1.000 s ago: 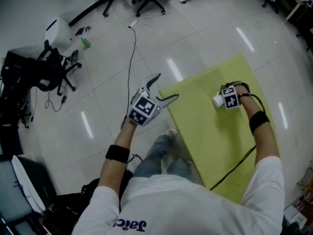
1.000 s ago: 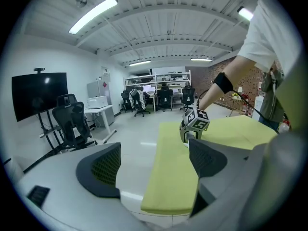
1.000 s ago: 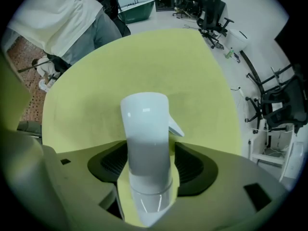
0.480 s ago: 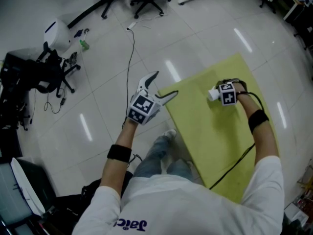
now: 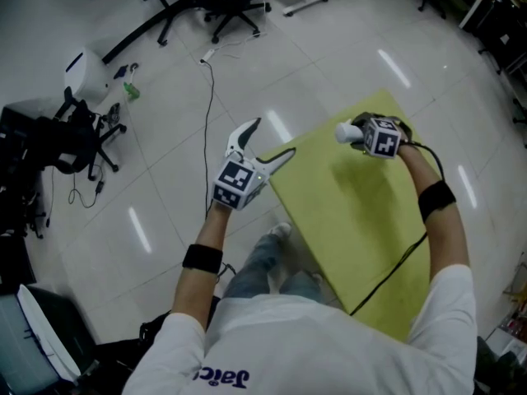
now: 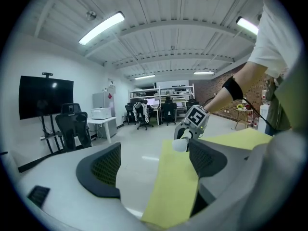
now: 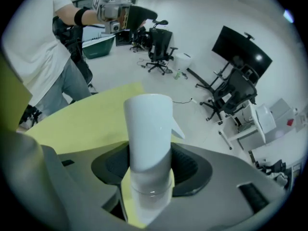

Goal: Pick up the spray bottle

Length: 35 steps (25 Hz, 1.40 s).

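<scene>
Above yellow table (image 5: 354, 220) | your right gripper (image 7: 150, 170) clamps white spray bottle (image 7: 148, 124) | left gripper (image 5: 274, 138) gapes empty | step: lift; next: keep bottle steady.

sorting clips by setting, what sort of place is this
Probably an open office or lab workspace: rolling office chairs, a black screen on a stand, and strip lights overhead.
</scene>
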Motion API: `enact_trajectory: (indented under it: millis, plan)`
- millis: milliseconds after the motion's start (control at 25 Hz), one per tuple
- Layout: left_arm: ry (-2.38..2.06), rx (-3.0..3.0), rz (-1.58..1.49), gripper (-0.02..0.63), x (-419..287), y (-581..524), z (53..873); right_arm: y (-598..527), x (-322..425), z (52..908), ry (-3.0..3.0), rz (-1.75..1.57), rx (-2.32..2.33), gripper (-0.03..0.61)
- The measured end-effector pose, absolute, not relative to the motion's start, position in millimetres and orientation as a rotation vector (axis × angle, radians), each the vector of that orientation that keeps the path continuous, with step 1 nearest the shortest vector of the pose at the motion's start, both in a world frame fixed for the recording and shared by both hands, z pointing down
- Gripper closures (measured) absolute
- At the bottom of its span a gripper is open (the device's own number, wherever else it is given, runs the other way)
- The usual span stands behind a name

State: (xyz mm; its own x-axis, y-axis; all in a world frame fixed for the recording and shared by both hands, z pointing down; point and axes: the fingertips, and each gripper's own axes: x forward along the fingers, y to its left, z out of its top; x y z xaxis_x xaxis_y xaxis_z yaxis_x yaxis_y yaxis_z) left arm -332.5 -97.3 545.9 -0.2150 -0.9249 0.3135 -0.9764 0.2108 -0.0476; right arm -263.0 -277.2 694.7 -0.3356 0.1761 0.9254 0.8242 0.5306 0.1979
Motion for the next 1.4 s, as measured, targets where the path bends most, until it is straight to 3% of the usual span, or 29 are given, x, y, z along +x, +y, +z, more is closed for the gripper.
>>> enact_trajectory:
  millis: [640, 1400]
  plan:
    - [-2.245, 2.079, 0.249, 0.161, -295.4, -147.4, 495.5, -314.0, -212.5, 520.9, -2.361, -0.601, -0.347, 0.33]
    - [-1.971, 2.489, 0.183, 0.167, -181.8, -233.0, 438.5, -367.7, 29.5, 417.8, -2.567, -0.336, 0.438, 0.33]
